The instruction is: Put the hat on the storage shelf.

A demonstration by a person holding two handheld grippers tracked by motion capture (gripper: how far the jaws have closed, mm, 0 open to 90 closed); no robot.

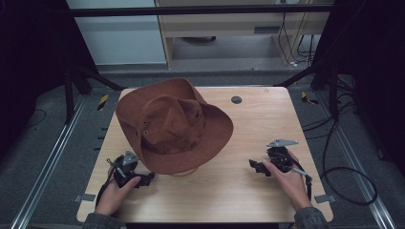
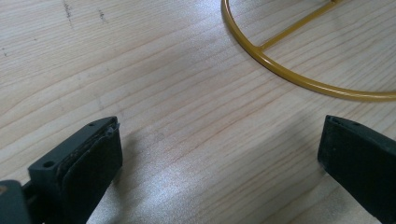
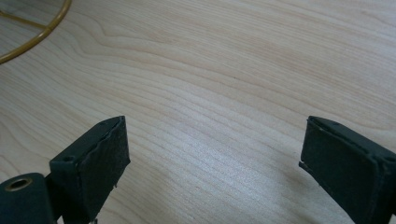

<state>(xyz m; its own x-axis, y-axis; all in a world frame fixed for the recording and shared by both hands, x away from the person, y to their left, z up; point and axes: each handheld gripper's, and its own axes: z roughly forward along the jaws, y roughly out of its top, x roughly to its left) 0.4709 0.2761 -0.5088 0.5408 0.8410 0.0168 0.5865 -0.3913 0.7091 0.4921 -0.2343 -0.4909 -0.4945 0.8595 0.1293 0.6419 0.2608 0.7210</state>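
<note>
Resting wide-jawed on the pale wooden table [image 1: 248,138], both grippers flank a brown hat [image 1: 172,124] amid dark surroundings.

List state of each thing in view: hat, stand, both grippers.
brown hat: sits tilted on the stand, untouched
gold wire stand: base ring flat on the table, under the hat
left gripper: open, holding nothing, low over the table
right gripper: open, holding nothing, low over the table

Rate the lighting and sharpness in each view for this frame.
High view: dim, surroundings near black, hat detail muted. Left gripper view: bright, soft sheen on the table, gold wire ring sharp, near jaws slightly soft. Right gripper view: evenly lit, wood grain crisp, faint jaw shadows.
</note>
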